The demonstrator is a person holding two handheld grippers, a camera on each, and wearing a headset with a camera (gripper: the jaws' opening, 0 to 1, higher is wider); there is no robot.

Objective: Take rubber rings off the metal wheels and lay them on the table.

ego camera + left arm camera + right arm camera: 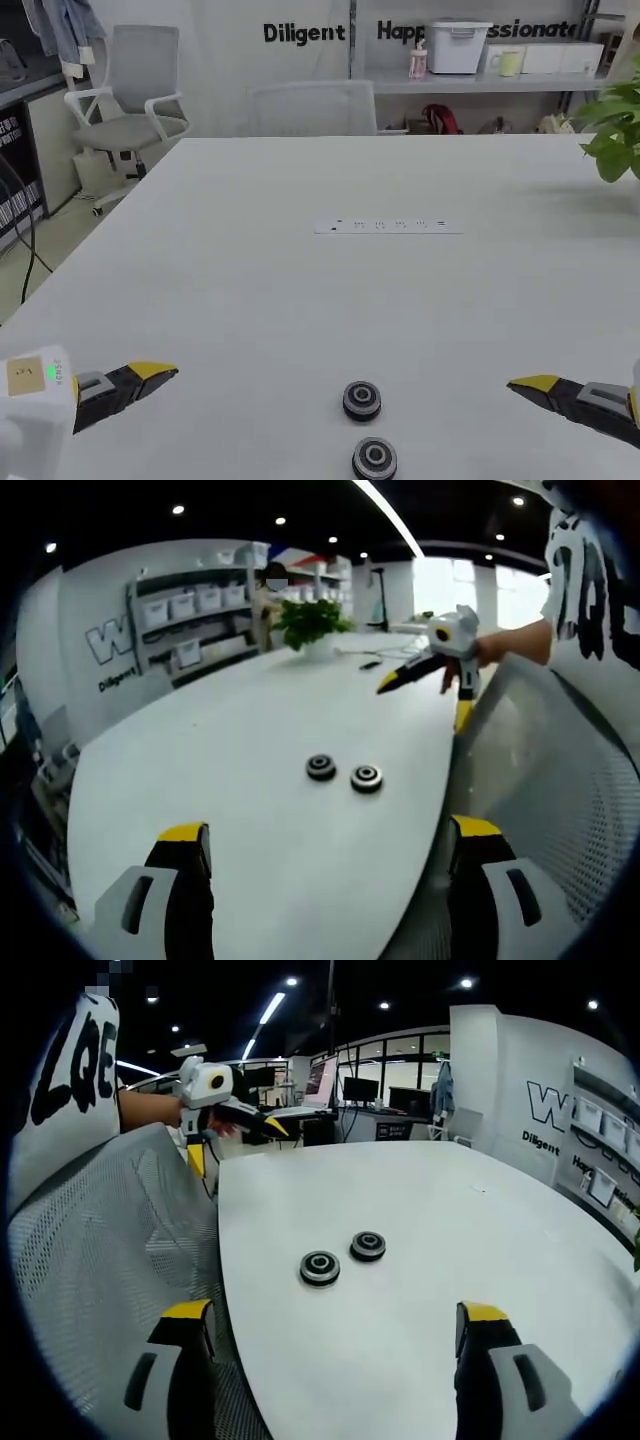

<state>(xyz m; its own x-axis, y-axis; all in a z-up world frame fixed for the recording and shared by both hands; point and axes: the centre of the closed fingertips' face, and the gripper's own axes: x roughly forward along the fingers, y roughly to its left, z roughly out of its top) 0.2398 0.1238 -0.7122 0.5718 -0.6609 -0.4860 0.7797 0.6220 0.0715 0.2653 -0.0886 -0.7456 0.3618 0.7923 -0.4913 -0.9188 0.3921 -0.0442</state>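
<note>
The left tongs point(330, 830) and the right tongs point(335, 1311) look alike: each has two black jaws capped with bright yellow tips, with pale grey slotted plates on the outer sides. The person wears a white short-sleeved shirt point(62, 1070) printed with large black letters.

On the back wall point(220, 70) in the head view, black letters read "Diligent", then "Happ" and "ssionate". A white storage box point(458, 47) on the shelf point(520, 80) hides the letters in between. In both gripper views the wall carries a large "W" with a small "Diligent" under it, and the black letters on the person's white shirt point(70, 1070) look like "LQE", though not surely.
</note>
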